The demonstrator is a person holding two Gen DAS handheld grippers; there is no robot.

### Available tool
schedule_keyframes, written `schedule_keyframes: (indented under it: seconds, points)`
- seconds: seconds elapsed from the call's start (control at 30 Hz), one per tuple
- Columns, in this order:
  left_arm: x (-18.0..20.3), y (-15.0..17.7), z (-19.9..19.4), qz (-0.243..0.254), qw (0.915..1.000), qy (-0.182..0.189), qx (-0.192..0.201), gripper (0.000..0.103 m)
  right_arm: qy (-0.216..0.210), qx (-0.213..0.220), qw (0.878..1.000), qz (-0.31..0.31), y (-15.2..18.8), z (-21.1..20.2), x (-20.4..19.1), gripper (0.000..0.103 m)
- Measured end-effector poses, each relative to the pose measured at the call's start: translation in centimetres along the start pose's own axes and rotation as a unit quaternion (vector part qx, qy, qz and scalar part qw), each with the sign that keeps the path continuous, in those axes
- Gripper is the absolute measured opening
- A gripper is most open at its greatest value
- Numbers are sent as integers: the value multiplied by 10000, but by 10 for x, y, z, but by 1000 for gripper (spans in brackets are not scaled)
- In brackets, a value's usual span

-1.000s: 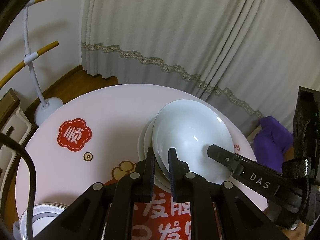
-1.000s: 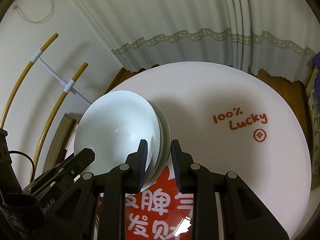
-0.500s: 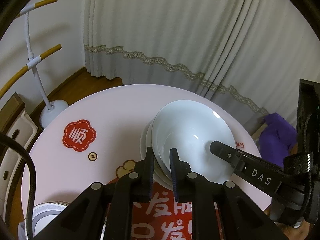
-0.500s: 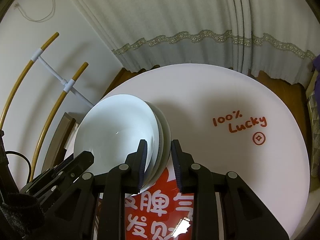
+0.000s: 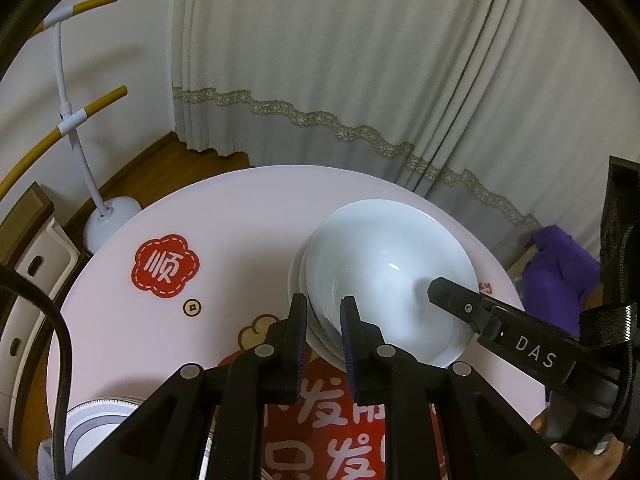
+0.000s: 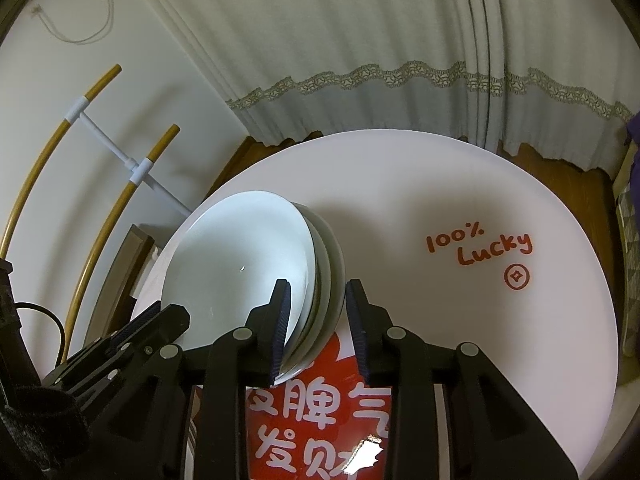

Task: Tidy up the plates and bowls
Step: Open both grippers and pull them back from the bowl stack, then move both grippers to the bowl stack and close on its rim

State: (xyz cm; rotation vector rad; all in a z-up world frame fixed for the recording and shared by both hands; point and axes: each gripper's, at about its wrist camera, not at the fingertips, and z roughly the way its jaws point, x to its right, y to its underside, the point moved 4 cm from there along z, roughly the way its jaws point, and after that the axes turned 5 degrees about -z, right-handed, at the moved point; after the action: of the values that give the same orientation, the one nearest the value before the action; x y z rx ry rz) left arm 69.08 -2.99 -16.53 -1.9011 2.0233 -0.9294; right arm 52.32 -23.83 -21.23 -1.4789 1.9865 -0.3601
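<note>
A stack of white bowls (image 5: 384,272) rests on the round pale table (image 5: 240,208), partly over a red mat (image 5: 320,420). My left gripper (image 5: 323,312) straddles the stack's near-left rim. Its jaws are opening, and the pads look just off the rim. In the right wrist view my right gripper (image 6: 316,304) straddles the opposite rim of the stack (image 6: 240,264). Its jaws are opening too, with a sliver of gap at the outer finger. A finger of the right gripper (image 5: 452,292) reaches into the top bowl.
A grey-patterned plate (image 5: 92,420) lies at the table's near-left edge. A white floor stand (image 5: 108,220) is beyond the left edge, with curtains behind. A purple cloth (image 5: 560,272) lies right of the table. Bare tabletop with red lettering (image 6: 480,248) spreads right of the stack.
Both grippers' jaws have widened a little around the stack's rims. The bowls stay put on the table. The left wrist view has drifted slightly.
</note>
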Motion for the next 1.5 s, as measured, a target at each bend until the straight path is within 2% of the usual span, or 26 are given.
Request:
schedule_keyframes:
  seconds: [0.07, 0.13, 0.2, 0.4, 0.47, 0.63, 0.73, 0.83, 0.97, 1.13, 1.37, 1.5]
  points:
    - [0, 1, -1, 9, 10000, -5, 1, 27, -10, 8, 10000, -1, 0, -2, 1, 30]
    - [1, 1, -5, 18, 10000, -33, 45, 33, -23, 10, 10000, -11, 1, -3, 1, 30]
    - [0, 2, -7, 20, 10000, -48, 66, 35, -37, 16, 10000, -26, 2, -6, 1, 31]
    - [-3, 5, -18, -12, 9999, -75, 127, 50, -75, 75, 9999, -67, 3, -17, 0, 37]
    - [-4, 7, -24, -27, 9998, -87, 150, 57, -85, 92, 9999, -95, 4, -21, -2, 43]
    - [-7, 13, -44, -109, 9996, -36, 270, 71, -143, 119, 9996, -234, 7, -33, -8, 48]
    - [-8, 17, -59, -132, 9993, -52, 348, 78, -152, 144, 9991, -382, 9, -42, -11, 61]
    - [-9, 19, -69, -152, 9990, -83, 401, 85, -118, 170, 9981, -577, 9, -52, -13, 65]
    - [-11, 19, -81, -257, 9990, -58, 365, 86, -104, 206, 9967, -775, 6, -62, -18, 74]
    - [-13, 10, -82, -292, 9991, -121, 267, 86, -196, 179, 9958, -871, 0, -67, -18, 74]
    - [-17, -8, -53, -473, 9987, -106, -180, 86, -169, -145, 9949, -986, -13, -46, -15, 74]
    - [-20, -16, -26, -590, 9969, -54, -524, 85, -309, -502, 9940, -919, -19, -22, -8, 74]
